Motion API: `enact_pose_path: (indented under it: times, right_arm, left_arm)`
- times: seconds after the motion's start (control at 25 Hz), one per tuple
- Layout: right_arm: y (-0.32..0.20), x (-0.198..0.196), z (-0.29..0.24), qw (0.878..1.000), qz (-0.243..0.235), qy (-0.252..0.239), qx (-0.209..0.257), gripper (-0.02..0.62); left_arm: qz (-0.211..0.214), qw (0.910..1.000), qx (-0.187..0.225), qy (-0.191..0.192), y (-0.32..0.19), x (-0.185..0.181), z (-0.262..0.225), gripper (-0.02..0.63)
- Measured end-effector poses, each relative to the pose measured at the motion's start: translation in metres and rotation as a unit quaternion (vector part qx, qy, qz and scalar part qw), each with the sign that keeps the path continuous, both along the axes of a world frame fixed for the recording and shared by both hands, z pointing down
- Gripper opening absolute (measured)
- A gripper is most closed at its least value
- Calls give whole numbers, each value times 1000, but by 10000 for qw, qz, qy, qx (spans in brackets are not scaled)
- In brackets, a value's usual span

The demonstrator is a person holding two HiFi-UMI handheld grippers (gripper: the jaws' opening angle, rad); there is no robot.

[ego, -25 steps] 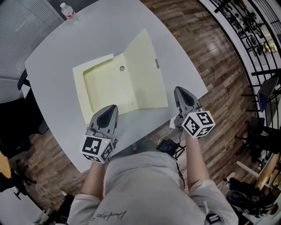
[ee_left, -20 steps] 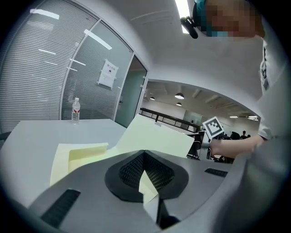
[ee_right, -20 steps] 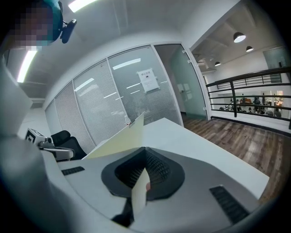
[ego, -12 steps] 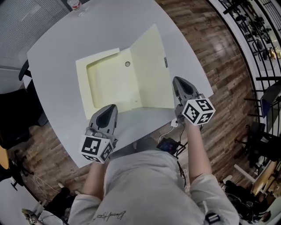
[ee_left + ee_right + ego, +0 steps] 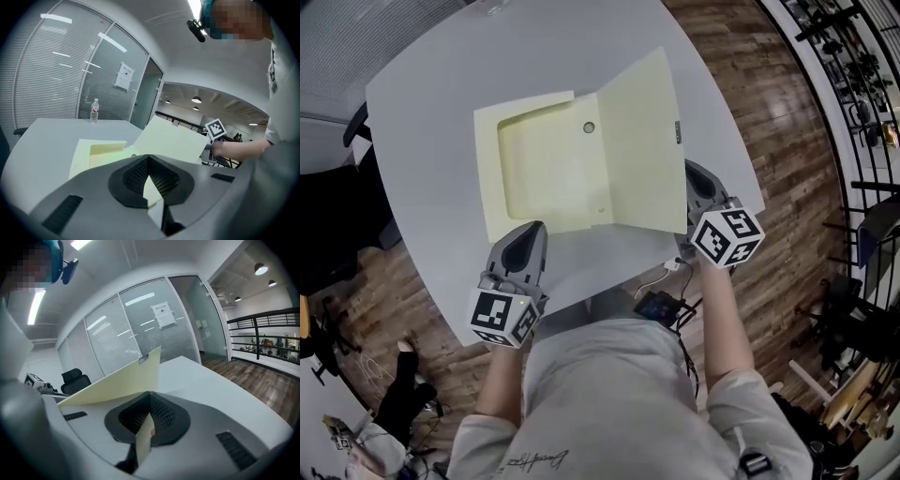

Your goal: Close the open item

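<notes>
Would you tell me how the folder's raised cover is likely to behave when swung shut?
The cover is probably fairly stiff: held by its edge in the right gripper, it stands flat, without sagging. It looks thin and light, so the base may slide on the smooth table.

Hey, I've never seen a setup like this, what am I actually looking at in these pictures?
A person holds a two-jaw gripper in each hand; the cubes with square markers are part of them. One picture comes from a camera on the person's head, looking down. The other two come from cameras riding on each gripper. On the grey table lies an open pale yellow folder. The right gripper is shut on the near edge of its raised cover; the left gripper is shut and empty.
</notes>
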State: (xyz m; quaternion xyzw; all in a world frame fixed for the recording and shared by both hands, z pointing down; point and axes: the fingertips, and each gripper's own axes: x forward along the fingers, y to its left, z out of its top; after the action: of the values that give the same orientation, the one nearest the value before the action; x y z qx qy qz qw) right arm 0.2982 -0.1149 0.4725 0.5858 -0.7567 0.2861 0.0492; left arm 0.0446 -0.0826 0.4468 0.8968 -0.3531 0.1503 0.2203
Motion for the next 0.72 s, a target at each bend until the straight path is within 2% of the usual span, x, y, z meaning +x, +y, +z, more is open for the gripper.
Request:
enact_pose_path:
  times: [0.16, 0.72]
  right_arm:
    - [-2, -11, -12, 9998, -143, 90, 82, 14]
    - [-22, -86, -31, 9966, -675, 417, 215, 14]
  left_arm:
    - [-132, 9999, 15, -18, -2, -11, 0, 9]
    - [-535, 9985, -23, -71, -15, -83, 12, 9]
